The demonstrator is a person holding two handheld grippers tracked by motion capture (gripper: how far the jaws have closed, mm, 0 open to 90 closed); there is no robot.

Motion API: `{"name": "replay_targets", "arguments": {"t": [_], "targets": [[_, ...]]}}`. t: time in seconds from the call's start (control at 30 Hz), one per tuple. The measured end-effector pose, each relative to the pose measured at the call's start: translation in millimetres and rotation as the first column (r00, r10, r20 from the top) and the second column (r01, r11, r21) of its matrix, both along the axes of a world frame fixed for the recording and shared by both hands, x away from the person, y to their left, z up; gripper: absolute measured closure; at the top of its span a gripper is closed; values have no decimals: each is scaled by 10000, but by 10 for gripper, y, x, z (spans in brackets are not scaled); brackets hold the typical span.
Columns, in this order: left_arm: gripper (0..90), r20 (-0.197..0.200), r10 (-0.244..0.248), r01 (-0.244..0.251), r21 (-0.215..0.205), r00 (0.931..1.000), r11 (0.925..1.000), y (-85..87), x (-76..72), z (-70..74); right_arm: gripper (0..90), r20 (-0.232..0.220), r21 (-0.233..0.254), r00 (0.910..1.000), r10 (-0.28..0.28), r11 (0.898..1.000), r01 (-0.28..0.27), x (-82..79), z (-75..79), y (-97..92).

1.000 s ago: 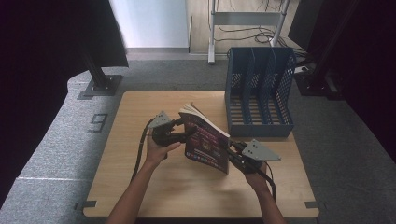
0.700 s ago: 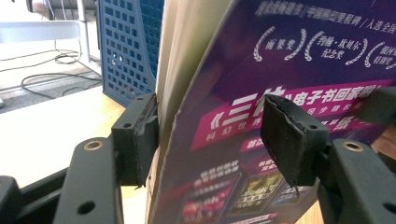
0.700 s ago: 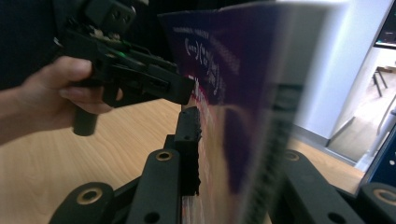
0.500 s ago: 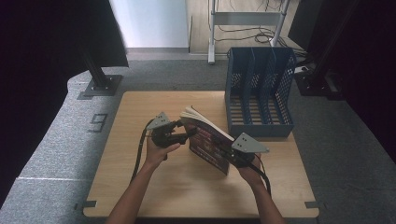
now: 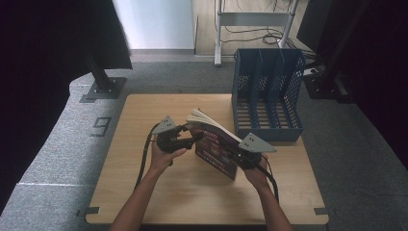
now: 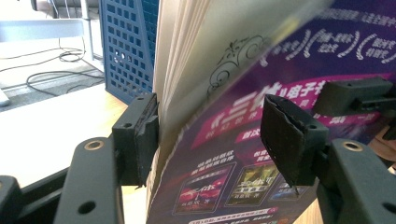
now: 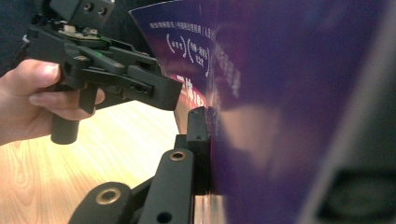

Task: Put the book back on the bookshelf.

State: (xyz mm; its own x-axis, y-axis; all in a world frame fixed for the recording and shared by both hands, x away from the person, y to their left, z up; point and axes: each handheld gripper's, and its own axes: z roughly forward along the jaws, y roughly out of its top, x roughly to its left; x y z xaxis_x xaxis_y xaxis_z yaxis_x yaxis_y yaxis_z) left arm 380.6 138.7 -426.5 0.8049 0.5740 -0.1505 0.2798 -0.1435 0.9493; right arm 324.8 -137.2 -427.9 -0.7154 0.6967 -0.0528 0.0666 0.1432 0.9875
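Observation:
A book (image 5: 217,144) with a purple cover stands tilted on its lower edge at the middle of the wooden table (image 5: 192,197), pages fanned at the top. My right gripper (image 5: 239,156) is shut on its right side. In the right gripper view one pad (image 7: 201,140) presses the cover (image 7: 280,70), and the jaws have just closed a little further on it. My left gripper (image 5: 196,137) stands open astride the book's left edge. In the left gripper view the left pad (image 6: 147,135) lies against the pages (image 6: 187,60), while the right pad (image 6: 287,137) is clear of the cover.
A blue mesh file rack (image 5: 267,96) with upright dividers stands at the table's far right, close behind the book. Bare tabletop lies to the left and in front. Grey carpet surrounds the table, and a stand base (image 5: 102,89) sits at the far left.
My right gripper has shifted slightly left and away, and the book now stands a bit steeper. The left gripper has stayed in place.

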Motion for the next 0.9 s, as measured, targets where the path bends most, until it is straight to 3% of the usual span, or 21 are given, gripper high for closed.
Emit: {"name": "replay_targets", "arguments": {"t": [0.33, 0.63, 0.9], "targets": [[362, 47, 533, -535, 458, 9986, 9975, 94, -82, -51, 811, -45, 197, 10000, -17, 9998, 17, -2, -13, -3], [361, -208, 745, -736, 420, 9970, 9964, 165, -201, -144, 810, -172, 610, 9998, -141, 9980, 151, 10, -42, -21], [359, -463, 791, -768, 511, 9958, 9957, 215, -359, -295, 813, -76, 561, 9997, -251, 9981, 255, -17, -46, -4]]}}
